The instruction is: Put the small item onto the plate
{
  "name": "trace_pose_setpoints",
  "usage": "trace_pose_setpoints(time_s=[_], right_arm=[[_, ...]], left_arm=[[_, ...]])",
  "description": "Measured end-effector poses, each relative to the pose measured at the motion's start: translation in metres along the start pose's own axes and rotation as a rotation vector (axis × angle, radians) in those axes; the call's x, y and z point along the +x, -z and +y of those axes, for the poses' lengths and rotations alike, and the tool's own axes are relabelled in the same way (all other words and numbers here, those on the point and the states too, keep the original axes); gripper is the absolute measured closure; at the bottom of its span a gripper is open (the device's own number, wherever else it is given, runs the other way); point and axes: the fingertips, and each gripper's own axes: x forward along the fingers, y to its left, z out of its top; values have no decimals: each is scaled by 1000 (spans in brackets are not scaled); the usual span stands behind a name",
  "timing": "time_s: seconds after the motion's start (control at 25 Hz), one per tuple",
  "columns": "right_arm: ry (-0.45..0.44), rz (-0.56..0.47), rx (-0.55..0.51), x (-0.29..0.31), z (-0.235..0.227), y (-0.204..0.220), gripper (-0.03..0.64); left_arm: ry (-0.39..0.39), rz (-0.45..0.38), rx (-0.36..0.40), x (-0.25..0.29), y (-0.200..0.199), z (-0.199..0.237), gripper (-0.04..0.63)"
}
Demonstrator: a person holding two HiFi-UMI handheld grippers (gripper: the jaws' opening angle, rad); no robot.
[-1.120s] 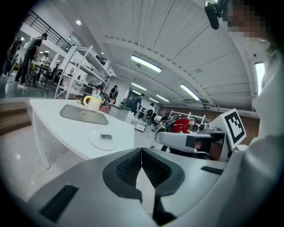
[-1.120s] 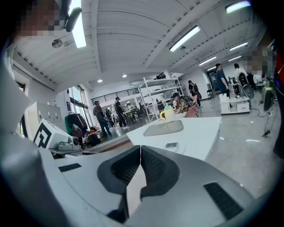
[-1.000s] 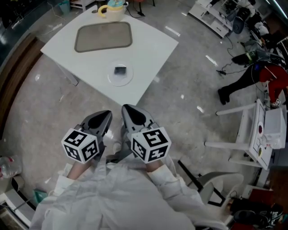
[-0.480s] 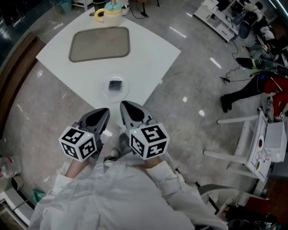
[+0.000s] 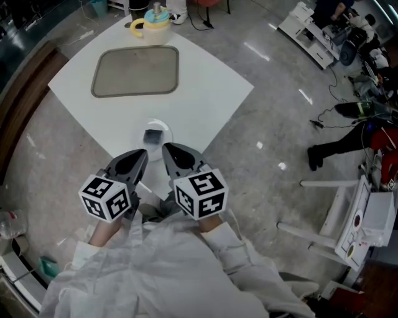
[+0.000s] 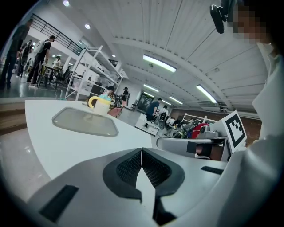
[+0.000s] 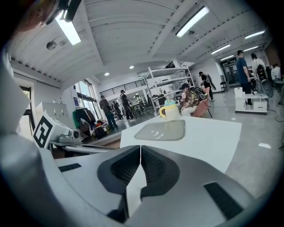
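A small dark square item (image 5: pixel 153 136) lies on a round clear plate (image 5: pixel 163 130) near the near corner of the white table (image 5: pixel 205 81). My left gripper (image 5: pixel 142 154) hangs just short of that corner, shut and empty, its pads (image 6: pixel 133 166) pressed together. Beside it my right gripper (image 5: pixel 168 149) is also shut with nothing held, its pads (image 7: pixel 151 166) meeting at the tips. In both gripper views the plate and item are hidden below the jaws.
A grey tray (image 5: pixel 137 70) (image 6: pixel 85 123) (image 7: pixel 162 130) lies on the table's middle, with a yellow-handled cup (image 5: pixel 151 18) (image 6: pixel 100 105) (image 7: pixel 169 110) at the far corner. White frames and equipment (image 5: pixel 348 205) stand at right on the grey floor. People stand in the background (image 7: pixel 243 68).
The table, plate and item have drawn closer to both grippers; the plate now sits right in front of the gripper tips. Both grippers stay shut.
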Motion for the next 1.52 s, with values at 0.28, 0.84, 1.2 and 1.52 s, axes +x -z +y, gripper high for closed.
trace_pose_setpoints(time_s=[0.28, 0.84, 1.2, 1.52], right_arm=[[-10, 24, 29, 6, -20, 8, 600], [23, 76, 71, 35, -26, 10, 600], [87, 96, 116, 49, -44, 15, 600], [120, 151, 174, 59, -58, 36, 600]], left_arm=[[-46, -11, -63, 3, 3, 15, 584], [-47, 60, -108, 8, 3, 50, 584], [6, 156, -107, 24, 9, 69, 584], [-11, 210, -168, 36, 24, 90, 584]])
